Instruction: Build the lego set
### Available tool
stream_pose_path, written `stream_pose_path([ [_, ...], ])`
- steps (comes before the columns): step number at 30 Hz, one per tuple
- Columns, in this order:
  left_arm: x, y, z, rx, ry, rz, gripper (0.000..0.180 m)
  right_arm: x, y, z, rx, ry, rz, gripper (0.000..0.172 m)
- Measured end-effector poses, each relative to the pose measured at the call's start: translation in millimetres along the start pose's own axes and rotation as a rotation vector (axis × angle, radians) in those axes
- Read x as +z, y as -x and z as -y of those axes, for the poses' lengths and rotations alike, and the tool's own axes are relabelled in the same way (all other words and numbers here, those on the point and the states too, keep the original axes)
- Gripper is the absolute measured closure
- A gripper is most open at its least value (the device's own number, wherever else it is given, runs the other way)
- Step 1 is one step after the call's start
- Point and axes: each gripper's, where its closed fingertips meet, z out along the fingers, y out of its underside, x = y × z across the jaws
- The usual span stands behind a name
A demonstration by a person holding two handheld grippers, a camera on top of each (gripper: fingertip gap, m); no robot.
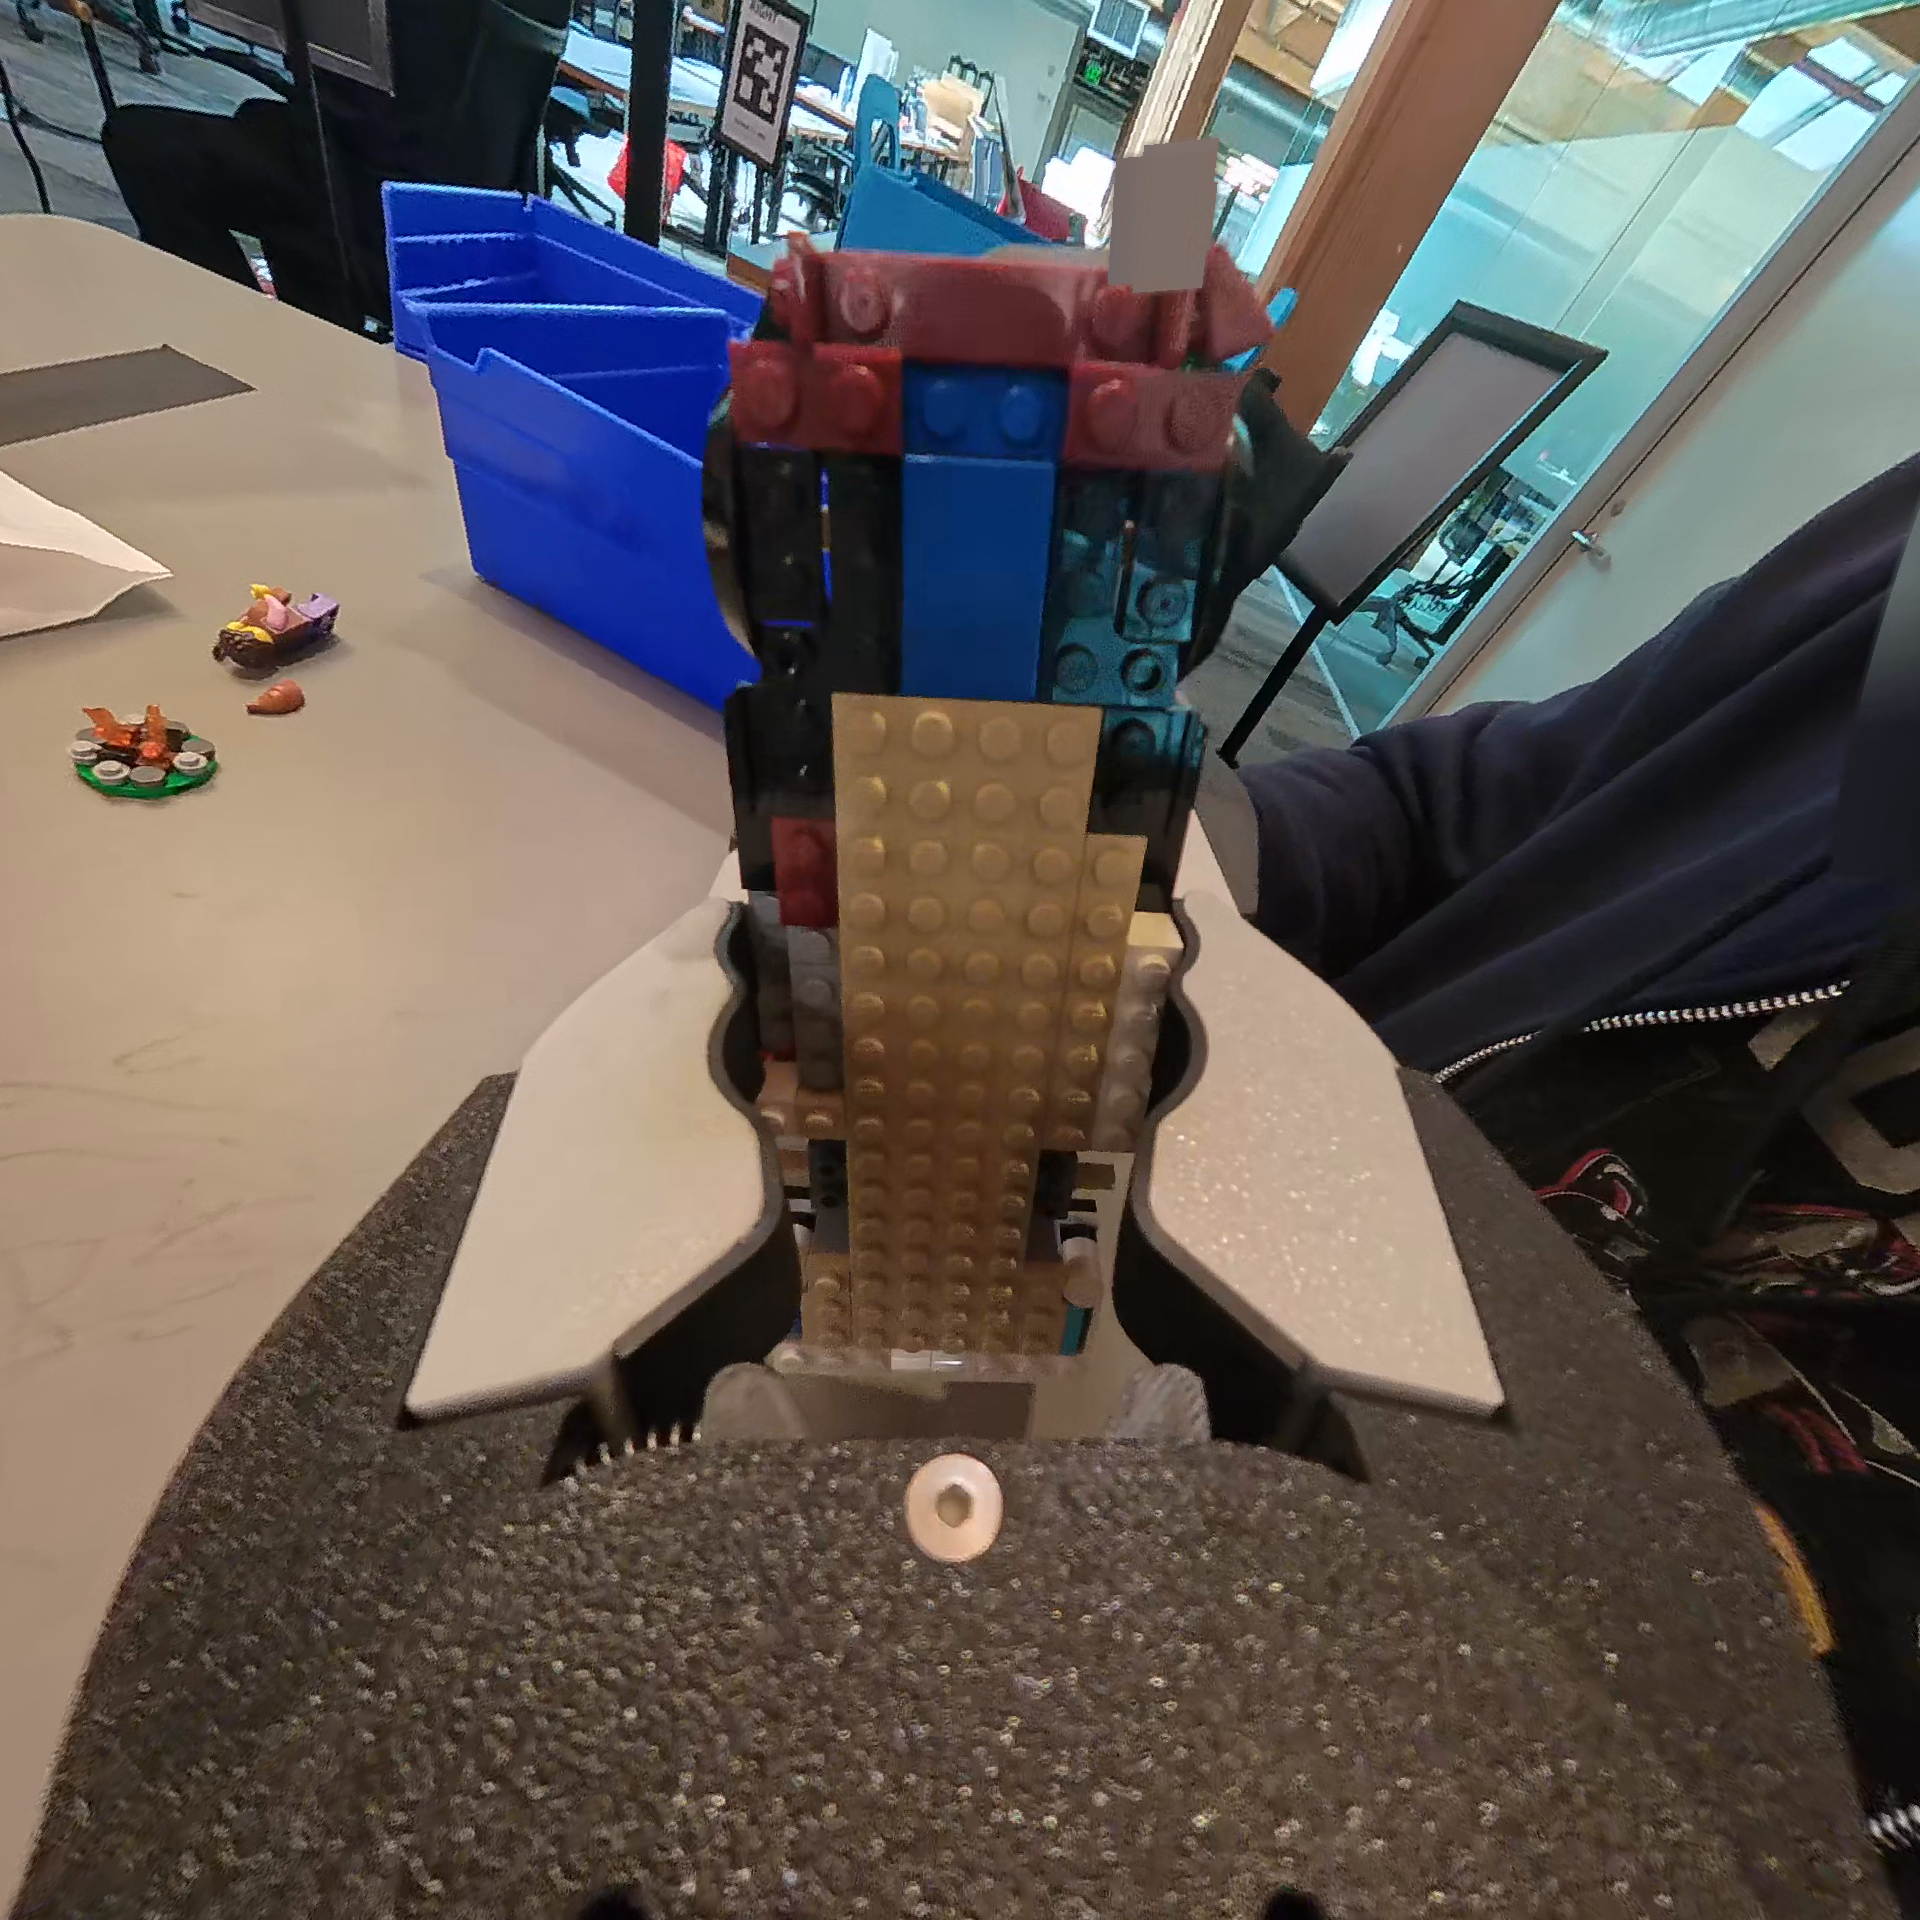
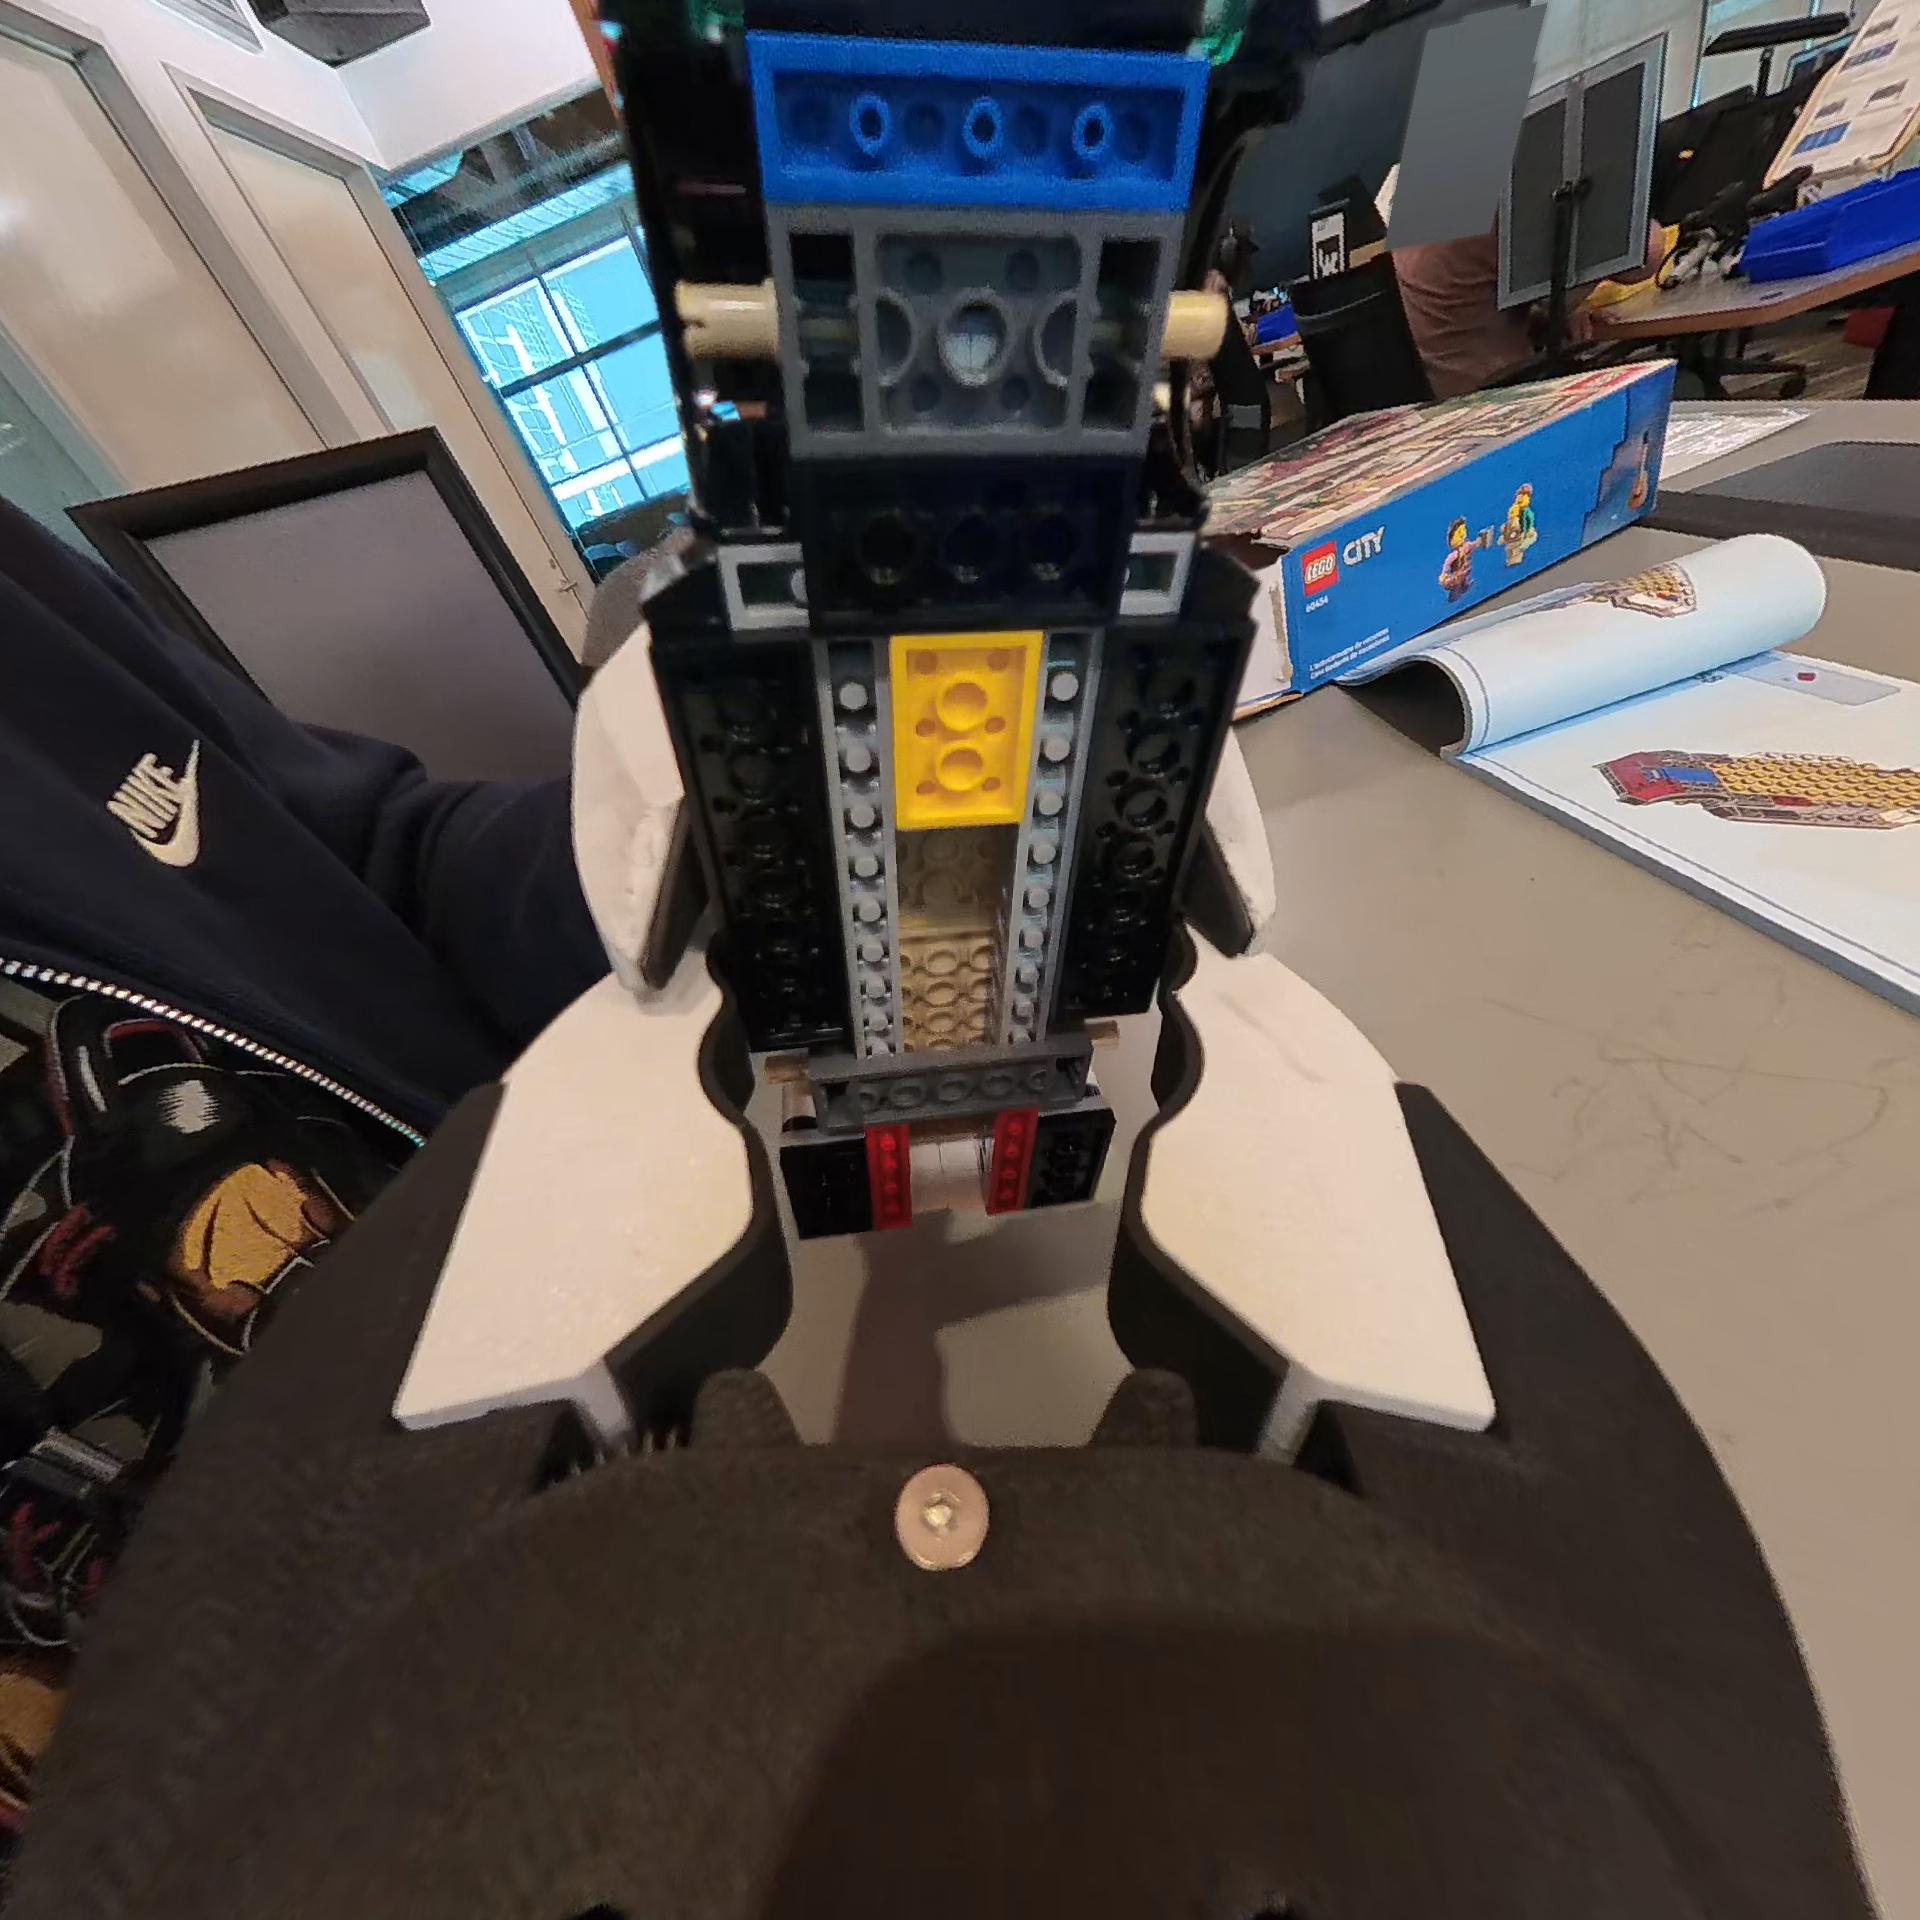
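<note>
Held in mid-air over the grey surface [image 1: 364, 935], clamped from two opposite sides at once: a long brick build [image 1: 971, 935]. Left claw [image 1: 956, 987] closed on its near end from the studded side, white fingers [image 1: 665, 1039] pressed to both flanks; right claw [image 2: 945, 997] closed the same way on the underside, with the left claw's fingers [image 2: 613, 831] showing farther up the build's edges. For a good hold, as a judgement: squeeze evenly from both claws, flat on the long edges and not on the loose-looking small parts, and avoid any twist of one claw against the other, since plates stacked this long probably part along a seam. Seen from the left: a tan studded plate down the middle, a blue strip beyond it, black and teal bricks either side, a dark red band across the far end. Seen from the right [image 2: 966, 727]: black plate undersides, two grey studded rails, a yellow plate, a grey frame with cream pins, a blue beam, red bits nearest the claw. Off to the sides: stacked blue bins [image 1: 561, 436], small brick models [image 1: 145, 753] on the surface, an open instruction booklet [image 2: 1714, 748], a blue box [image 2: 1455, 540], a dark sleeve [image 1: 1558, 831].
</note>
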Motion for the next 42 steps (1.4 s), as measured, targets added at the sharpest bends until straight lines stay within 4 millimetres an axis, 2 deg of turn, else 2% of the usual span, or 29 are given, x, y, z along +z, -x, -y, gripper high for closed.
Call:
stream_pose_path([
  [5, -4, 9, 0, 0.029, 0.015, 0.079, 0.106, -2, -6, 1, -0.026, 0.011, -0.043, 0.097],
  [9, -14, 20, 2, 0.054, 0.036, 0.168, 0.106, -10, -14, 6, -0.081, 0.023, -0.110, 0.096],
  [12, -26, 29, 4, 0.096, 0.068, 0.268, 0.106, -19, -21, 14, -0.175, 0.035, -0.194, 0.097],
  [14, -34, 33, 3, 0.140, 0.120, 0.336, 0.106, -25, -20, 24, -0.276, 0.021, -0.246, 0.105],
  [16, -42, 35, 1, 0.180, 0.184, 0.393, 0.106, -29, -18, 32, -0.383, 0.032, -0.290, 0.114],
  [23, -68, 39, -10, 0.343, 0.425, 0.558, 0.106, -36, 4, 61, -0.787, 0.156, -0.383, 0.124],
  [27, -77, 38, -19, 0.391, 0.543, 0.579, 0.106, -33, 20, 73, -0.891, 0.195, -0.343, 0.130],
  [31, -82, 35, -30, 0.408, 0.652, 0.556, 0.106, -23, 30, 70, -0.905, 0.243, -0.254, 0.136],
  [36, -88, 31, -42, 0.402, 0.759, 0.511, 0.106, -13, 29, 54, -0.866, 0.311, -0.166, 0.147],
  [42, -96, 28, -55, 0.388, 0.871, 0.463, 0.106, -5, 28, 41, -0.816, 0.335, -0.107, 0.149],
])
